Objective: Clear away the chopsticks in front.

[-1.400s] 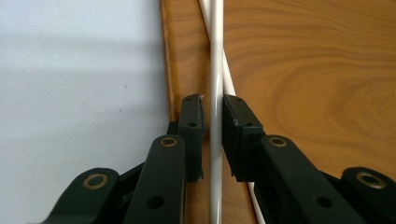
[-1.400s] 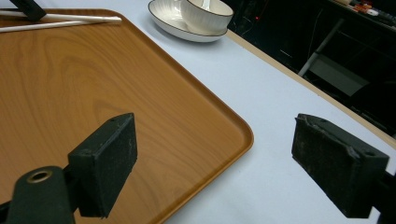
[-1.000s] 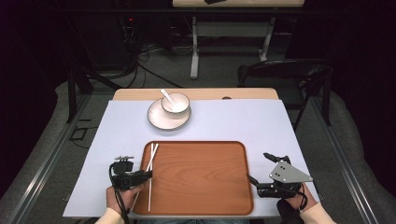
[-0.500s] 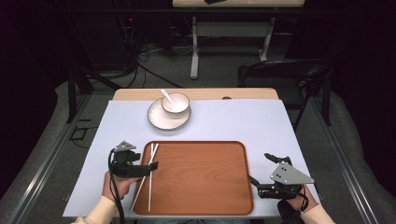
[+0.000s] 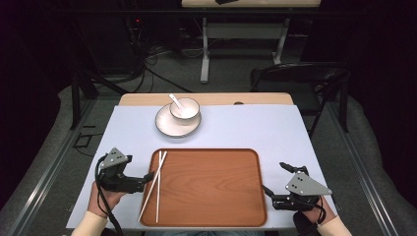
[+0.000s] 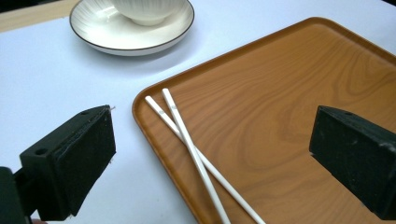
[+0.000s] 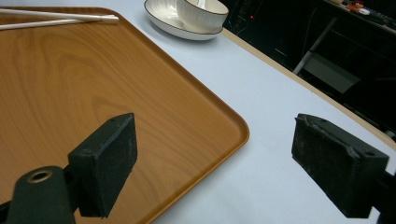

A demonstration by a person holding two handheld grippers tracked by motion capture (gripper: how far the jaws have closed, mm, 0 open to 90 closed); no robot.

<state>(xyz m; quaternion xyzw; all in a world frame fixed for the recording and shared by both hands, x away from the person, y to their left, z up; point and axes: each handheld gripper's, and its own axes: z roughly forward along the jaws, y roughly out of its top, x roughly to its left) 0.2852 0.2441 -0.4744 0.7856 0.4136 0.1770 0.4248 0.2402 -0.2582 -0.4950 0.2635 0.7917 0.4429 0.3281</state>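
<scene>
White chopsticks (image 5: 155,184) are lying crossed on the wooden tray (image 5: 211,182), just right of the left gripper (image 5: 146,177), whose jaws have just been spreading wide, nothing between them.

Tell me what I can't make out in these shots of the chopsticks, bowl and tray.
- Chopsticks: near ends cut off by the bottom edge, left gripper view.
- Bowl: top cut off by the upper edge, same view.
- Spoon: its scoop hidden inside the bowl, high view.
- Tray: left part beyond the frame, right gripper view.

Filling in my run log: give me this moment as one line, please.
left tool: jaws just opened, empty | chopsticks: lying crossed on tray, left side | right tool: open, empty, beside tray
</scene>
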